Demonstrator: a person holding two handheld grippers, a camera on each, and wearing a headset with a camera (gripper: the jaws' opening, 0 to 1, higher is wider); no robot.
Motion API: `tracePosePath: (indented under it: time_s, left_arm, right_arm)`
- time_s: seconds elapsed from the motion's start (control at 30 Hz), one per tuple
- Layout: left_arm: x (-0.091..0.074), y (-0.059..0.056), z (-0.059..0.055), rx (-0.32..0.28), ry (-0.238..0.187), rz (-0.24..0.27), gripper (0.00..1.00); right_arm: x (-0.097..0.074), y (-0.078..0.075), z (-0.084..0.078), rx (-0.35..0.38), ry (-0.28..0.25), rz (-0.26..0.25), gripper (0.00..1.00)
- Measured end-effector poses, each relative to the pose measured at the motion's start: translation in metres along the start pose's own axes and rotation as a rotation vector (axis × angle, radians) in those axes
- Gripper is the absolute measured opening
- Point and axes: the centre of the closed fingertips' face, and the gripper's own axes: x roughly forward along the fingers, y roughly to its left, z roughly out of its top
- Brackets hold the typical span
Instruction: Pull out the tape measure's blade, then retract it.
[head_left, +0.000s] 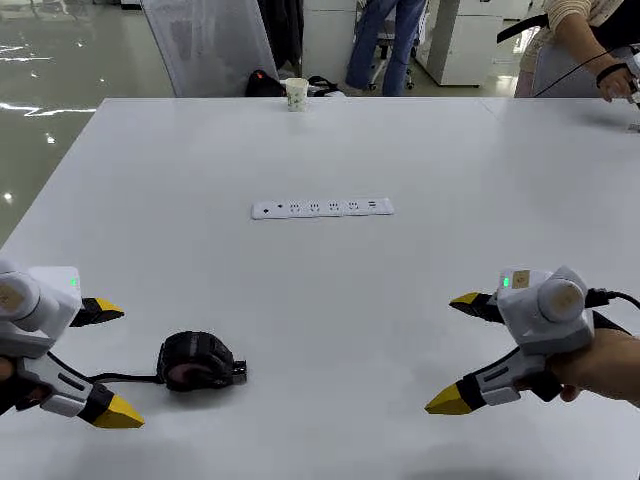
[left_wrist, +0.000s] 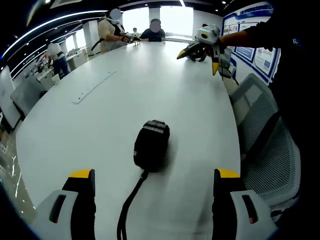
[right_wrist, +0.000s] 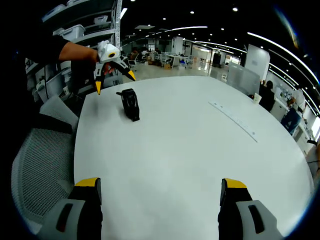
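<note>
Tape measure (head_left: 198, 361), black and rounded, lies flat on the white counter (head_left: 400, 300) at our near left. In the head view it sits just in front of the left claw (head_left: 112, 361) and between the lines of its two yellow tips, touching neither. A black cord (head_left: 125, 378) trails from the case back toward that claw. A short stub shows at the end of the case facing the right claw (head_left: 455, 350). We note the left claw spread wide and holding nothing. In the left gripper view its tips (left_wrist: 154, 174) frame the tape measure (left_wrist: 151, 144), with bare counter on both sides of the case. The right claw is also spread wide and holding nothing, well apart from the tape measure at our near right. The right gripper view puts its tips (right_wrist: 161, 183) over bare counter, with the tape measure (right_wrist: 130, 104) far ahead, just below the left claw (right_wrist: 115, 84). At mid counter lies a white power strip (head_left: 322, 208). At the far edge stands a paper cup (head_left: 296, 94), upright; we cannot tell what is in it. A mesh chair (left_wrist: 265, 135) stands beside the counter. We see people (head_left: 385, 40) beyond the far edge.
</note>
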Motion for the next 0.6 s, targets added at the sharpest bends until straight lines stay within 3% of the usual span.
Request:
tracePosePath:
  time_s: [0.27, 0.6]
  left_arm:
    - [0.012, 0.004, 0.004, 0.059, 0.035, -0.025, 0.94]
    - [0.03, 0.005, 0.01, 0.102, 0.066, -0.053, 0.88]
  right_arm:
    - [0.031, 0.007, 0.015, -0.036, 0.01, 0.052, 0.99]
    - [0.062, 0.009, 0.024, -0.015, 0.0, 0.077, 0.99]
